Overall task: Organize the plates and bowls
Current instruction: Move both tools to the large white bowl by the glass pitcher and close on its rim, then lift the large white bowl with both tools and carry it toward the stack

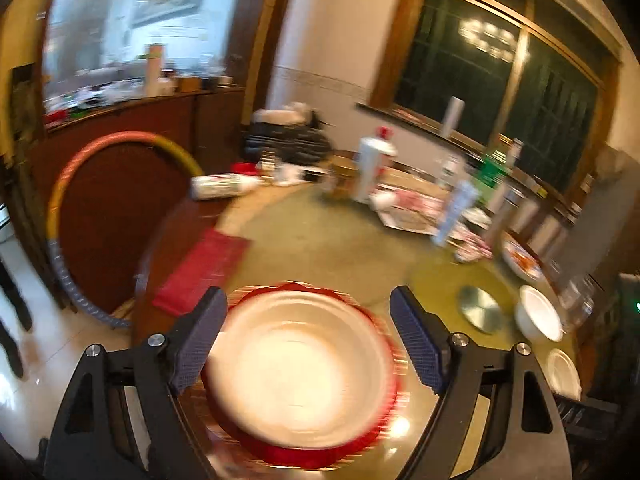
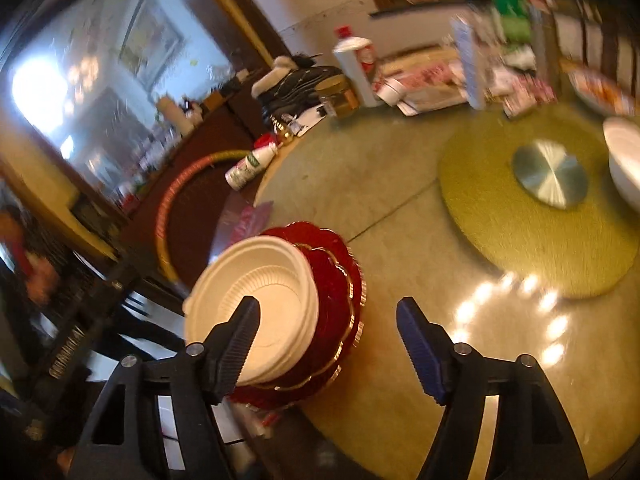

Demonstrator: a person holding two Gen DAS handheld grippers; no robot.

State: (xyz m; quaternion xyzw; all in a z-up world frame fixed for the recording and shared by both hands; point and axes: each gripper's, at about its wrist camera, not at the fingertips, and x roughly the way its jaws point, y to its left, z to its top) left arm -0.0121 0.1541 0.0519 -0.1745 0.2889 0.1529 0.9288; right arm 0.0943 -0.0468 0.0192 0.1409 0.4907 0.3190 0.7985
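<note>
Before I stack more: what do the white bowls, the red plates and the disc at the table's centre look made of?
White bowls: matte, off-white, ribbed walls; likely moulded paper pulp. Red plates: glossy red, scalloped gold edge; probably plastic or foil card, can't tell. Disc: brushed metal, radial shine.

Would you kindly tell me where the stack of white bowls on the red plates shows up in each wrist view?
Left wrist view: the stack of white bowls sits bottom centre, on the red plates.
Right wrist view: the stack sits lower left, at the table edge.
Shared landmark: the silver disc on the green turntable.
</note>
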